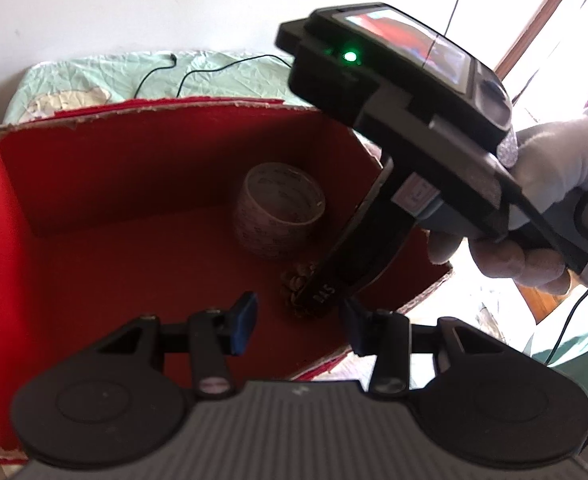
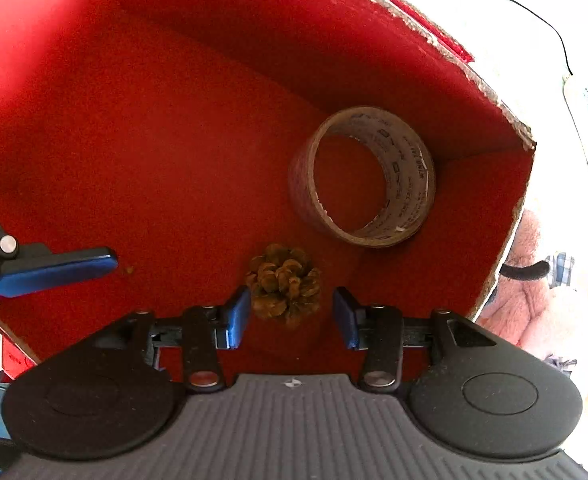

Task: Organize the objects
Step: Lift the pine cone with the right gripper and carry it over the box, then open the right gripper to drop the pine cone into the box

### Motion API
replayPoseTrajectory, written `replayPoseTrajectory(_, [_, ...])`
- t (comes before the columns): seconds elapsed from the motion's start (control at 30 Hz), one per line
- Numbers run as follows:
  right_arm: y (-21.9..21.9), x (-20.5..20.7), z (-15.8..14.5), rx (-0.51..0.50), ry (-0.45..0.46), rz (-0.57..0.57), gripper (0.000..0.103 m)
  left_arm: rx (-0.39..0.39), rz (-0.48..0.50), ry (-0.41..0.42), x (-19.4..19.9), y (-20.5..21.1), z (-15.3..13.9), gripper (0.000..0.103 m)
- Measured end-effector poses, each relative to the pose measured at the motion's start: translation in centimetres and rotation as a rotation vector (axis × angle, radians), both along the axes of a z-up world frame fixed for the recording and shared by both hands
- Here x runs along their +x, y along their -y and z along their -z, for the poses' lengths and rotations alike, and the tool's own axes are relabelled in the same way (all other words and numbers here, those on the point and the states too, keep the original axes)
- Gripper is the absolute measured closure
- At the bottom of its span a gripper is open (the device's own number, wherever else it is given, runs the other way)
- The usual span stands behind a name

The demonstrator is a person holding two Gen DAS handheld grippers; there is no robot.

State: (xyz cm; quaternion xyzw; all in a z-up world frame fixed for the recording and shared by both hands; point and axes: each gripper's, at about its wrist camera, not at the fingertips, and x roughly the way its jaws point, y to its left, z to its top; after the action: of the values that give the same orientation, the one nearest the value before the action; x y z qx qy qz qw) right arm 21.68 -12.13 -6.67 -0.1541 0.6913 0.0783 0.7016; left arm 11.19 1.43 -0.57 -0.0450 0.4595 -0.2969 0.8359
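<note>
A red cardboard box (image 2: 234, 28) lies open under both grippers. On its floor a roll of brown tape (image 2: 361, 178) stands on its edge, and a pine cone (image 2: 284, 284) lies just in front of it. My right gripper (image 2: 292, 316) is open, its blue pads on either side of the cone's near end without clamping it. In the left wrist view the right gripper's black housing (image 1: 393, 92) reaches down into the box (image 1: 134, 168) and hides most of the cone (image 1: 294, 280); the tape (image 1: 280, 210) stands behind. My left gripper (image 1: 299, 326) hovers open over the box floor, holding nothing.
A gloved hand (image 1: 553, 168) holds the right gripper. The box rests on a pale green quilted cloth (image 1: 94, 80) with a black cable (image 1: 162, 70) on it. Beyond the box's right wall lie a white device (image 2: 585, 108) and a pink fuzzy fabric (image 2: 533, 300).
</note>
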Motion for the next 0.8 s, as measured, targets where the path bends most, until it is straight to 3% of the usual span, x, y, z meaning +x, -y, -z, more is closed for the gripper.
replayPoseTrajectory(0.2, [1.5,-0.2,-0.6,0.072,0.067,0.06,0.058,0.004,-0.003,0.034,-0.2,-0.5,-0.9,0.057])
replayPoseTrajectory(0.3, [2.4,-0.3,-1.2,0.19,0.106,0.105,0.062,0.007,-0.03,0.05,-0.4,-1.1,-1.4,0.057])
replayPoseTrajectory(0.43, [3.2,0.0,0.7,0.309,0.06,0.194,0.063,0.028,-0.066,0.054,-0.7,-1.6,-1.6,0.057])
replayPoseTrajectory(0.67, [4.4,-0.7,4.5,0.208,-0.002,0.233,0.066,0.074,-0.082,0.038,-0.4,-1.1,-1.6,0.056])
replayPoseTrajectory(0.8, [5.6,-1.2,4.5,0.237,0.023,0.235,0.068,0.123,-0.078,0.064,-0.7,0.5,-1.5,0.056])
